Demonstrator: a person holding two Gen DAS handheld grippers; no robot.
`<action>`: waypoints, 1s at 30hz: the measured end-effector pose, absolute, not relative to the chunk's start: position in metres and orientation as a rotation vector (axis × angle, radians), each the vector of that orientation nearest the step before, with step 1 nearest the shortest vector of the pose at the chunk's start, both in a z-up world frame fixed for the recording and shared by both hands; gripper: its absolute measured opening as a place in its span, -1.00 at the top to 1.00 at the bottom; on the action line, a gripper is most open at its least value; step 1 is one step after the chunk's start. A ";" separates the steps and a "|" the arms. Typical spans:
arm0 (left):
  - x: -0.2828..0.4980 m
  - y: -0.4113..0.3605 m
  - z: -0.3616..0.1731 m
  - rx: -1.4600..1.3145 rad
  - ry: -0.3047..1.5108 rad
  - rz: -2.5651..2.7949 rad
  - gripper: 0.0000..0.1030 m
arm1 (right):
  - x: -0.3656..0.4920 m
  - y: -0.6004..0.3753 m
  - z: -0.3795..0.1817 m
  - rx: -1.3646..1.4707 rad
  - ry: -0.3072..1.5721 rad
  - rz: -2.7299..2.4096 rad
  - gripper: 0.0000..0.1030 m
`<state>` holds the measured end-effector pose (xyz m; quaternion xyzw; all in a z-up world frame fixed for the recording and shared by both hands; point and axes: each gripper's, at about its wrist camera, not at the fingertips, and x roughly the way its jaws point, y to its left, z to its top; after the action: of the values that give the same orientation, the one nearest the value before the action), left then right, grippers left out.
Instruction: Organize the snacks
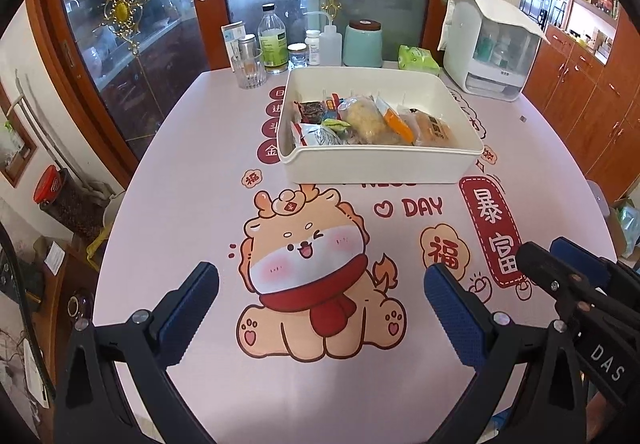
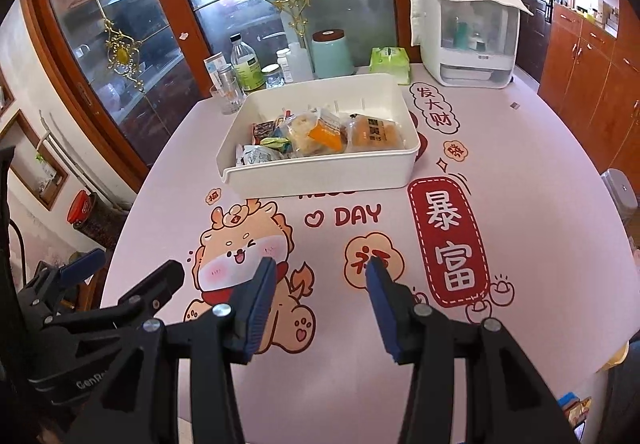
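The white bin (image 1: 376,164) of wrapped snacks (image 1: 372,120) sits toward the table's (image 1: 180,164) far edge, before the bottles (image 1: 273,40). Over the near edge, the left gripper (image 1: 320,284) gapes wide and empty. The right gripper (image 2: 320,272) is partly open, holding nothing.

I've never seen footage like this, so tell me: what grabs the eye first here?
Probably the cartoon dragon printed across the pink tablecloth, right in the middle. Behind it sits a white bin full of wrapped snacks. In the foreground, the blue-padded fingers of the left gripper and right gripper hang open over the table, holding nothing.
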<state>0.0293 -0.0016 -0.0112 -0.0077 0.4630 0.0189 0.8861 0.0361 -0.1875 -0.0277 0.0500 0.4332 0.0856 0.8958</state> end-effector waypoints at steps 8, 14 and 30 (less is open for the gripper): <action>0.027 -0.002 -0.011 -0.015 0.966 0.049 -0.98 | 0.029 -0.183 -0.027 0.094 0.899 0.191 0.08; 0.024 -0.003 -0.010 -0.007 0.965 0.046 -0.98 | 0.025 -0.185 -0.027 0.117 0.899 0.190 0.08; 0.020 -0.004 -0.011 -0.005 0.971 0.042 -0.98 | 0.021 -0.190 -0.028 0.137 0.906 0.185 0.08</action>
<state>0.0200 -0.0040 -0.0106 -0.0023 0.4665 0.0202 0.8843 0.0213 -0.1904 -0.0282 0.0659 0.4369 0.0893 0.8926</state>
